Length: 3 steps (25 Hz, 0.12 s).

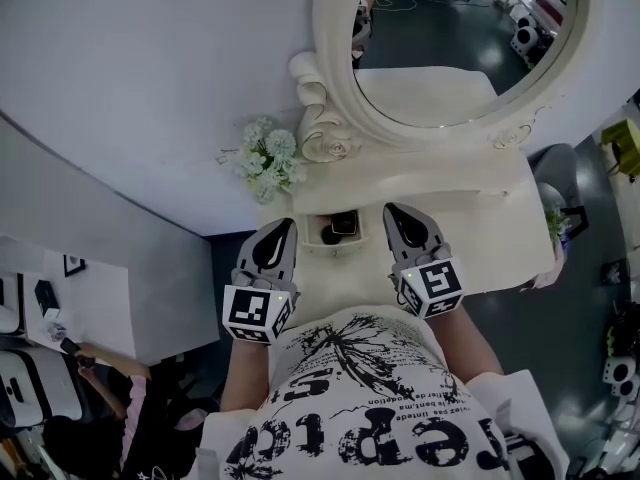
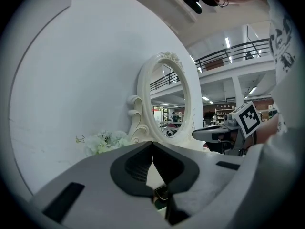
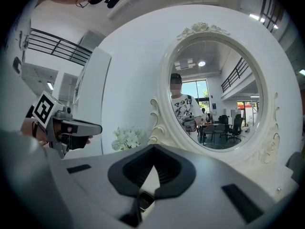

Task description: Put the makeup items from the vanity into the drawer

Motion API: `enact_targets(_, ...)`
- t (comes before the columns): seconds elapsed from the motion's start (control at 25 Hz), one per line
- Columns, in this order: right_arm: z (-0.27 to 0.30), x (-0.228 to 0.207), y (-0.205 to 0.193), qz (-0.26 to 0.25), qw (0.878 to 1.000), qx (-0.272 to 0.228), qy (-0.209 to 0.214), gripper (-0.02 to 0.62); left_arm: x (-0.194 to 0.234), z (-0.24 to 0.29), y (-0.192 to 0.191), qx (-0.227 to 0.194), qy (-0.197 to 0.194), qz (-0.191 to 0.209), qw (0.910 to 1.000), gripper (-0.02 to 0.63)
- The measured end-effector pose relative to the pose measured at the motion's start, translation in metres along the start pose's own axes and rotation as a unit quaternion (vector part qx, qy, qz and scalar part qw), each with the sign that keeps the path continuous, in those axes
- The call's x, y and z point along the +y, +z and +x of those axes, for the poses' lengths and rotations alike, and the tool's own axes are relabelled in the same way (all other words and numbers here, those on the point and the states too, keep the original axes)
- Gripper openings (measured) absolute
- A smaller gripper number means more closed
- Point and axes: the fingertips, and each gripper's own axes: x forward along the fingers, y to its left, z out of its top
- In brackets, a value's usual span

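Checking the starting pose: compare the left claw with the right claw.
The left claw sits left of the open drawer; the right claw sits right of it. The left claw is held slightly further back; the right claw reaches further toward the vanity. Both are shut and empty.

The cream vanity (image 1: 480, 193) carries an oval mirror (image 1: 455, 28) in a scrolled frame at its back and a bunch of white flowers (image 1: 268, 158) at its left end, while its small front drawer (image 1: 335, 245) stands open with a dark square case (image 1: 343, 225) inside.
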Motion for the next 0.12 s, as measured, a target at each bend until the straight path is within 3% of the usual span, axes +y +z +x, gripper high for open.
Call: enact_targets(0.12, 0.0016, 0.0015, -0.0011, 0.0, 1.0, 0.001, 0.002, 0.017, 0.001, -0.0002, -0.0005, 0.001, 0.003, -0.002, 1.0, 0.02)
